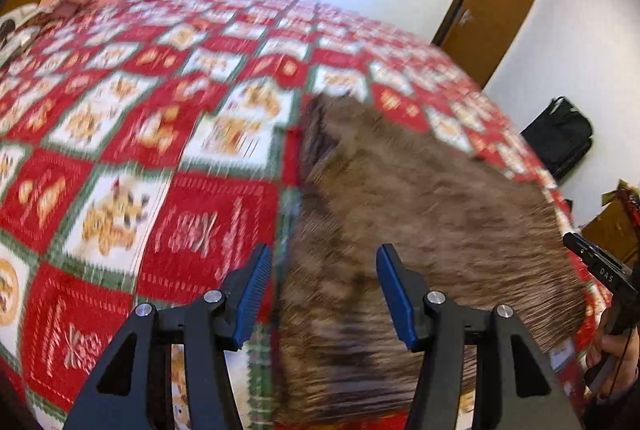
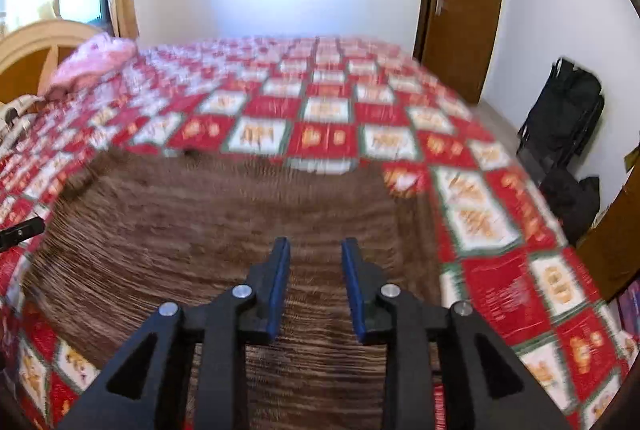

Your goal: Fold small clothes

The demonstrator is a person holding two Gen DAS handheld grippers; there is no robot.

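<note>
The left claw is apart and holds nothing, over the left edge of the brown cloth. The cloth lies flat on the red bed cover, likely so it can be folded. The right claw is apart too, above the cloth's middle.

Brown fuzzy garment — spread flat on bedspread.
</note>
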